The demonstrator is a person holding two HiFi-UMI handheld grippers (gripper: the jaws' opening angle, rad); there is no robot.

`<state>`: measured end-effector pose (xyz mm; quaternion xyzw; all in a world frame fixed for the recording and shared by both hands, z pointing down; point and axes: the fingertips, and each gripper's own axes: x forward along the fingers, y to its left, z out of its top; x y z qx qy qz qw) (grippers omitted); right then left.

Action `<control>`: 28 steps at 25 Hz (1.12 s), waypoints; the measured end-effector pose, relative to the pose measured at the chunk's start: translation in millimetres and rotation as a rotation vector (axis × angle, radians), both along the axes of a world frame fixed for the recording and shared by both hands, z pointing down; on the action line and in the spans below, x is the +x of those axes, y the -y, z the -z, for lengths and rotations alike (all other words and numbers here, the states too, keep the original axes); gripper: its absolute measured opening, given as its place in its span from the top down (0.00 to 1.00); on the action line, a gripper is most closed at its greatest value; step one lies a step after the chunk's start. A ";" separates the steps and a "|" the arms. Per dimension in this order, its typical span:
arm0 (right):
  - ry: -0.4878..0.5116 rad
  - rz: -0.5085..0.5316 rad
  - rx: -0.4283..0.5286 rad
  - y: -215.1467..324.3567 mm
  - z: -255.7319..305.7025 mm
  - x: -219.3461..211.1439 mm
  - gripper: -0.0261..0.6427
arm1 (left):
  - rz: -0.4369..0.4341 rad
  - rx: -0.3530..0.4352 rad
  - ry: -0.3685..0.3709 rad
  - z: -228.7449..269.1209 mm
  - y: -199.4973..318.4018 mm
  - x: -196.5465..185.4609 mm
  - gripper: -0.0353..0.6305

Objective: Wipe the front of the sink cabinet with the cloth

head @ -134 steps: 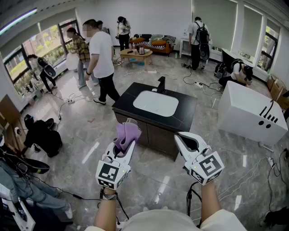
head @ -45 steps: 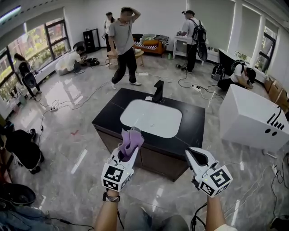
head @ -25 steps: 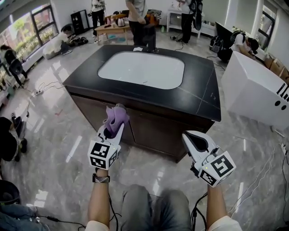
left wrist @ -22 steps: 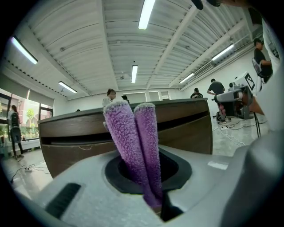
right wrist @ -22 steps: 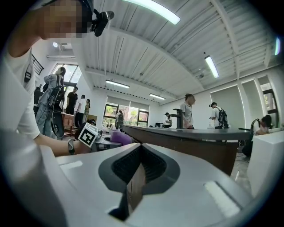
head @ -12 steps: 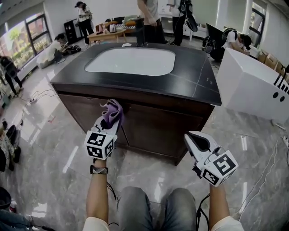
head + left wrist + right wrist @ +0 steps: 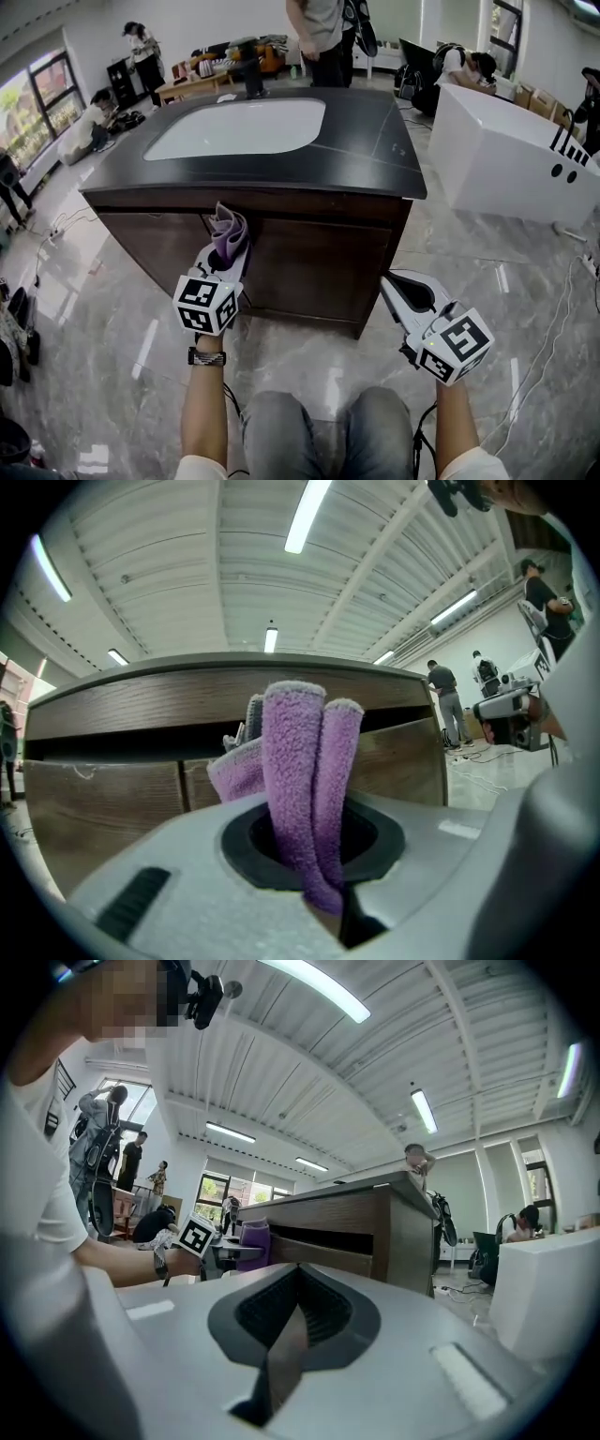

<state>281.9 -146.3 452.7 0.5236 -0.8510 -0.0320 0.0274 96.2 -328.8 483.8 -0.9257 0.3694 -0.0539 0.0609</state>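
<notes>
Head view, centre frame: the left tongs (image 7: 225, 251) pinch the purple cloth (image 7: 229, 228) close to the sink cabinet (image 7: 314, 267) front, near its top edge. The right tongs (image 7: 405, 289), lower right, are pressed together and empty. Best to press the cloth flat and sweep in overlapping passes.

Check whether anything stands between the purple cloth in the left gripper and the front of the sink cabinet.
Nothing visible does. The purple cloth, clamped in the left gripper, is close to the cabinet front; the left gripper view shows only wood panels behind it. The right gripper is off to the side, shut and empty.
</notes>
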 end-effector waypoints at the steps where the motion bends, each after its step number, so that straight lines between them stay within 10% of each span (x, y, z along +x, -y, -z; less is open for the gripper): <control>1: -0.001 -0.009 -0.001 -2.8 -0.9 3.9 0.95 | -0.020 0.001 0.008 -2.1 -5.3 9.8 0.87; 15: -0.001 -0.136 -0.027 -49.5 -19.8 65.5 0.95 | -0.349 -0.017 -0.008 -16.9 -95.6 170.6 0.87; 28: 0.025 -0.179 -0.092 -61.9 -57.0 78.9 0.95 | -0.542 -0.101 0.034 -79.6 -138.8 242.7 0.87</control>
